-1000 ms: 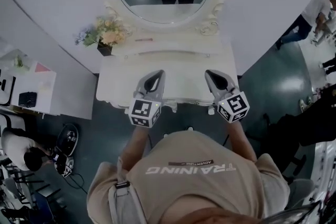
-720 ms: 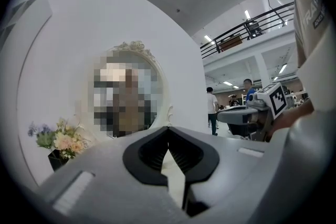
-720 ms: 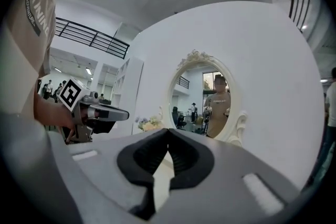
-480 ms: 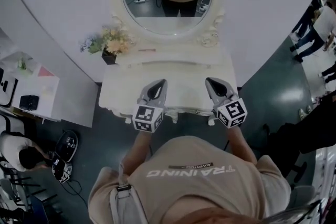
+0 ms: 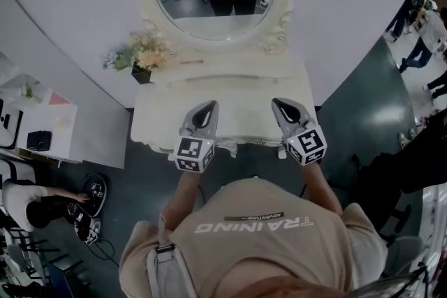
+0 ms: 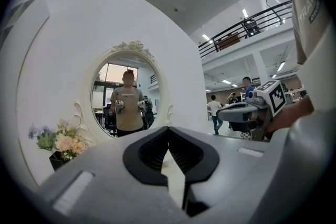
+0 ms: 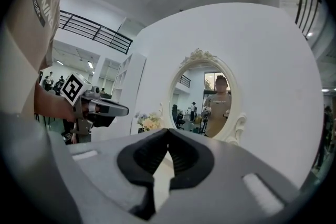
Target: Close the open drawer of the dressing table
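left gripper (image 5: 207, 107): jaws clenched, empty | right gripper (image 5: 281, 105): jaws clenched, empty | dressing table (image 5: 157, 118): below both jaws

The person's shirt (image 5: 253, 237) reads "TRAINING" across it.

The head view looks from above the person's shoulders steeply down onto the dressing table (image 5: 150, 118), with the wall behind it at the top of the frame. Each of the 2 gripper views sits low and close behind its own jaws, facing forward and slightly up at the oval mirror (image 6: 128, 102). The left gripper view catches the right gripper (image 6: 223, 112) at its right side. The right gripper view catches the left gripper (image 7: 125, 109) at its left side. All 3 views share the oval mirror and the flower bouquet (image 5: 143, 49).
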A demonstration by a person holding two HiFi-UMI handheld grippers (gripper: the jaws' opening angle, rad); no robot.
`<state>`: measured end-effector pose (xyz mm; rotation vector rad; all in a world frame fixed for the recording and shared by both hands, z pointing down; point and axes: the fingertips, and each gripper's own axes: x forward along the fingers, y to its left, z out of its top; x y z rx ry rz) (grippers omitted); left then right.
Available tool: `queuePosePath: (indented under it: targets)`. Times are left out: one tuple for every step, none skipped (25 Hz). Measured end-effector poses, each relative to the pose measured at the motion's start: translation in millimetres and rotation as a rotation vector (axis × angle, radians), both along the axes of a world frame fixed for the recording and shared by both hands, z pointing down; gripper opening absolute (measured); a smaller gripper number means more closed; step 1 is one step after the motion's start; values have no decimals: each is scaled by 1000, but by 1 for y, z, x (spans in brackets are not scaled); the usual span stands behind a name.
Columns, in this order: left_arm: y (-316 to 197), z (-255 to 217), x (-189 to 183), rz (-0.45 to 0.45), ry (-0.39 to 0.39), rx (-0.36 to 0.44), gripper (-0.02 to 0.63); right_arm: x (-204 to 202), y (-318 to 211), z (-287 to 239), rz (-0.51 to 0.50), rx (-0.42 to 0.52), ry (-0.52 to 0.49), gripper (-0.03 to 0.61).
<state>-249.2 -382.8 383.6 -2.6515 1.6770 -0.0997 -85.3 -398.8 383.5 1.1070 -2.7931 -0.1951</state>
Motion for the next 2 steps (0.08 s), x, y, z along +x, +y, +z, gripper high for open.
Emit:
queuePosePath:
  targets:
    - [-2,-1,0,-1,0,4,8,0,0,0,-1,7,9,3]
    - [-3,-2,-1,-3,0,8,8,0,-1,0,-2,13,19,3]
